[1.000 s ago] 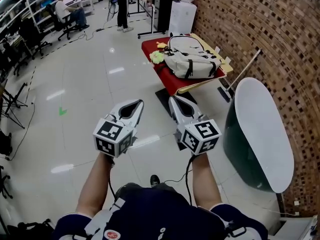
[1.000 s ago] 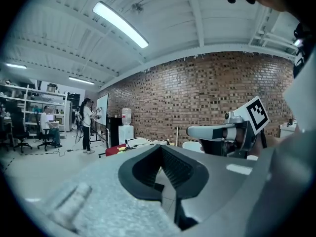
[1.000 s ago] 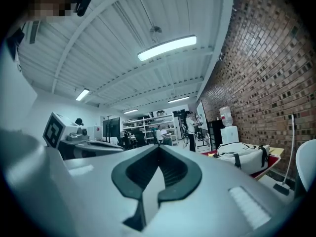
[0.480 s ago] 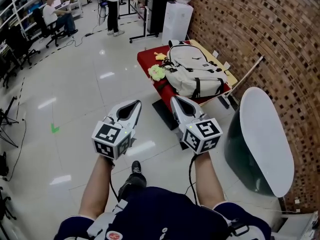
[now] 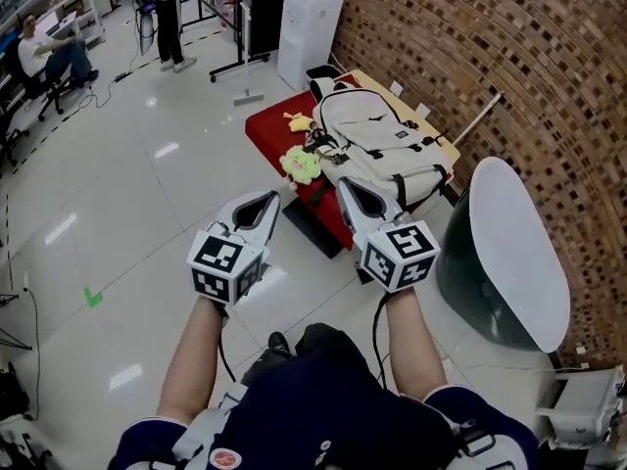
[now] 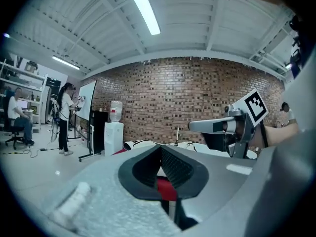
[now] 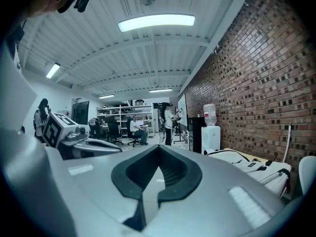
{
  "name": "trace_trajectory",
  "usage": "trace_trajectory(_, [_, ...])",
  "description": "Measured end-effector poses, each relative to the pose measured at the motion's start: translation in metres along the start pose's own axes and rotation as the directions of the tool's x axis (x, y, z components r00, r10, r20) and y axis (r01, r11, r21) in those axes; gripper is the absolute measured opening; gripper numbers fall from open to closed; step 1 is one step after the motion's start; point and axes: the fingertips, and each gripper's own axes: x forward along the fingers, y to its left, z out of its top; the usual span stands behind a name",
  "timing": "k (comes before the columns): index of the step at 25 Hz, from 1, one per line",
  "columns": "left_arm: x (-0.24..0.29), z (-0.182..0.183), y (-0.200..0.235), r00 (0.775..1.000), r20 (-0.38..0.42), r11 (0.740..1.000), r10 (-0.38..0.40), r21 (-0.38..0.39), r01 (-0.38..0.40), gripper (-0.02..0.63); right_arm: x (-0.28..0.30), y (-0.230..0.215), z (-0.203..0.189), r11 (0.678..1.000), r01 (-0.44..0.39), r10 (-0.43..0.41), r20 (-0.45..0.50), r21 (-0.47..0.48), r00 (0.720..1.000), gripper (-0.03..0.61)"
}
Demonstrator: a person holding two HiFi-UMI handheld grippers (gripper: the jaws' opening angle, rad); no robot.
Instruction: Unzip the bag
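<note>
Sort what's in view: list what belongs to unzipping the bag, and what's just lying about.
Belongs to the job:
- backpack, lying on the red table
- left gripper, shut, holding nothing
- right gripper, shut, holding nothing

Just lying about:
- green soft toy and yellow toy, beside the backpack
- water dispenser
- round white board near the brick wall

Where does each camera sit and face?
Head view: on the head, steeply down over forearms, left gripper, right gripper, toward the backpack on a red table.
Left gripper view: on it, along its shut jaws toward the brick wall; right gripper at right.
Right gripper view: on it, along its shut jaws toward shelves; left gripper at left.
Shared: backpack, head and right gripper views.
</note>
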Motion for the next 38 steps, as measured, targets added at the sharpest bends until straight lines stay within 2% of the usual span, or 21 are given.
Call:
trace_trajectory(8, [0.108, -0.008, 0.07, 0.994, -0.012, 0.994, -0.107, -0.008, 0.107, 0.002, 0.08, -0.059, -0.031, 0.997, 0.076, -0.075, -0.043, 0.02, 0.996, 0.005])
trace_trajectory(11, [0.159, -0.019, 0.09, 0.984, -0.082, 0.986, -0.161, 0.018, 0.163, 0.002, 0.116, -0.089, -0.043, 0.993, 0.108, -0.106, -0.063, 0.035, 0.992, 0.005])
trace_trajectory(13, [0.189, -0.03, 0.098, 0.97, -0.139, 0.978, -0.201, 0.032, 0.208, 0.002, 0.135, -0.105, -0.05, 0.99, 0.135, -0.132, -0.083, 0.035, 0.988, 0.005])
trace_trajectory(17, [0.244, -0.039, 0.106, 0.943, -0.195, 0.956, -0.271, 0.058, 0.287, 0.003, 0.162, -0.139, -0.054, 0.977, 0.209, -0.205, -0.108, 0.03, 0.973, 0.005])
trace_trajectory(22, [0.297, -0.066, 0.116, 0.892, -0.3, 0.924, -0.34, 0.073, 0.376, 0.003, 0.183, -0.17, -0.06, 0.952, 0.302, -0.292, -0.141, 0.05, 0.946, 0.005])
trace_trajectory(24, [0.316, -0.08, 0.122, 0.862, -0.343, 0.906, -0.374, 0.064, 0.418, 0.006, 0.191, -0.18, -0.066, 0.936, 0.348, -0.335, -0.162, 0.056, 0.928, 0.005])
trace_trajectory(25, [0.325, -0.088, 0.125, 0.842, -0.366, 0.894, -0.395, 0.057, 0.444, 0.059, 0.196, -0.185, -0.071, 0.926, 0.374, -0.359, -0.175, 0.06, 0.917, 0.005])
trace_trajectory(27, [0.341, -0.104, 0.13, 0.801, -0.41, 0.867, -0.436, 0.048, 0.497, 0.067, 0.206, -0.195, -0.082, 0.898, 0.433, -0.41, -0.205, 0.078, 0.889, 0.005])
trace_trajectory(31, [0.366, -0.128, 0.133, 0.703, -0.469, 0.789, -0.535, 0.019, 0.614, 0.078, 0.223, -0.211, -0.093, 0.822, 0.561, -0.522, -0.257, 0.103, 0.813, 0.005])
trace_trajectory(33, [0.378, -0.133, 0.136, 0.661, -0.481, 0.752, -0.576, 0.006, 0.659, 0.089, 0.234, -0.221, -0.093, 0.788, 0.608, -0.568, -0.269, 0.094, 0.778, 0.005])
trace_trajectory(38, [0.384, -0.145, 0.132, 0.54, -0.521, 0.655, -0.661, -0.051, 0.754, 0.108, 0.233, -0.234, -0.09, 0.652, 0.751, -0.698, -0.305, 0.105, 0.648, 0.005])
